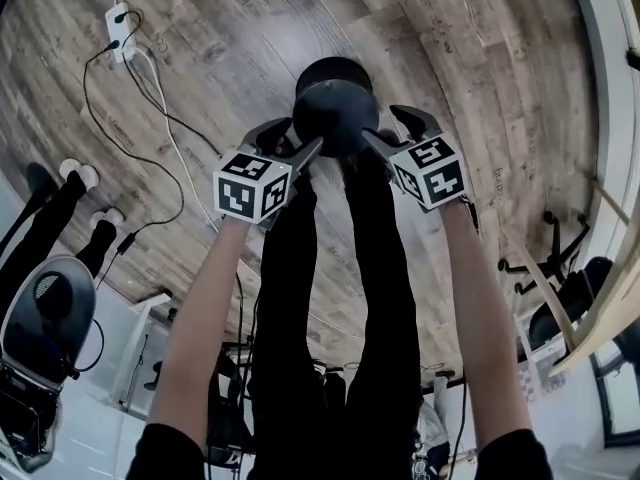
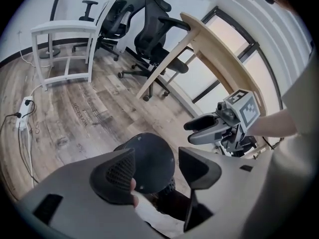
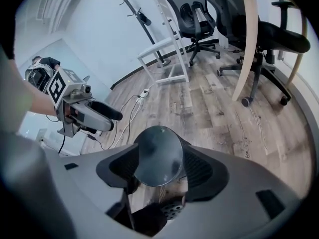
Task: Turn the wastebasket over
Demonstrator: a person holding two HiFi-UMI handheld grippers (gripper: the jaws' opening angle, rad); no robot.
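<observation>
Hovering over the basket (image 1: 334, 98) on the floor, left hand-held gripper (image 1: 300, 135) & right hand-held gripper (image 1: 381, 125) both gape wide, empty. Prob. light, stiff mesh w/ a slick top, so pinch its sides.

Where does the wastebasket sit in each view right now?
Head view: the wastebasket is top centre, standing on the wood floor.
Left gripper view: the wastebasket is low centre, a dark round shape.
Right gripper view: the wastebasket is low centre, with its round flat end toward the camera.
Shared landmark: the white power strip on the floor.
</observation>
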